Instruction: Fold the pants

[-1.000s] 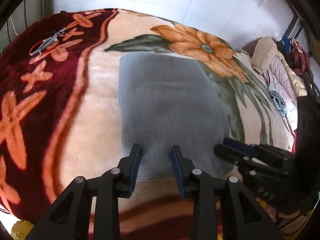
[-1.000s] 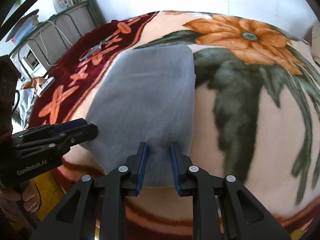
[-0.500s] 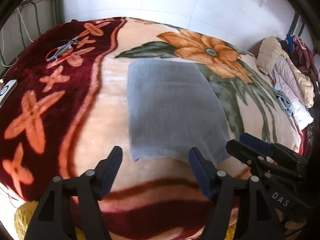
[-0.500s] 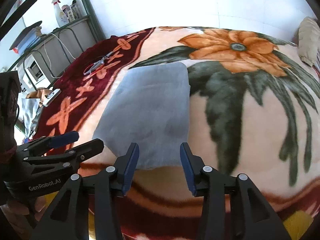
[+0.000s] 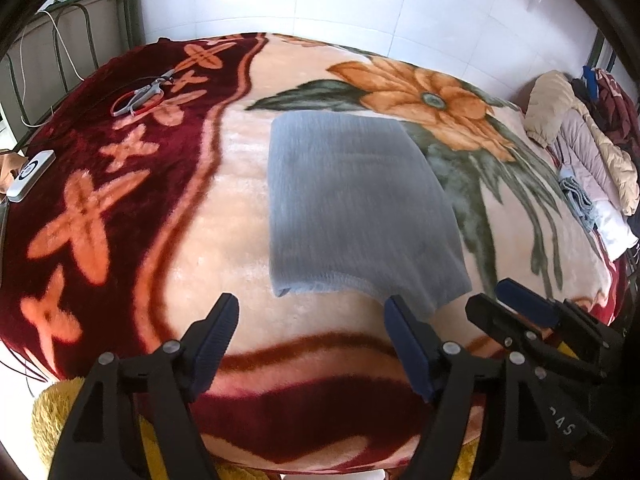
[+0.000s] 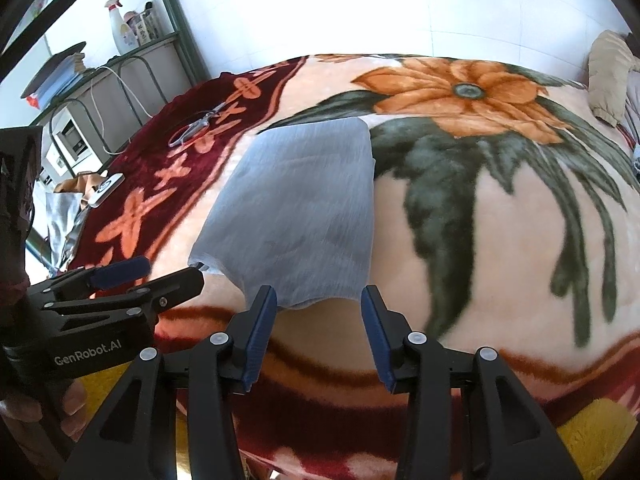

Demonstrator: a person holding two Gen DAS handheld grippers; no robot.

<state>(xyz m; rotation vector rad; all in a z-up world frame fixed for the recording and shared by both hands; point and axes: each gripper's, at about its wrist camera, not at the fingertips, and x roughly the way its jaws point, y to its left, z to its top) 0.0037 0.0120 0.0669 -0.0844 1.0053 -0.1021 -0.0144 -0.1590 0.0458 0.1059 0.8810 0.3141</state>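
Lying folded into a grey rectangle on the floral blanket (image 5: 248, 216), the pants (image 5: 356, 208) looked finished (both tongs released, empty), left gripper (image 5: 310, 336) and right gripper (image 6: 318, 322) having just opened, needing only withdrawal.

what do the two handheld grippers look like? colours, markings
Both match: matte black plastic bodies with angular cut-out finger arms, silver rivets at the pivots, dark blue pads on the inner faces. The left gripper, seen from the right wrist, carries white "GenRobot.AI" lettering on its side. The right gripper, seen from the left wrist, shows partial white letters, unclear. No cables or sleeves visible.
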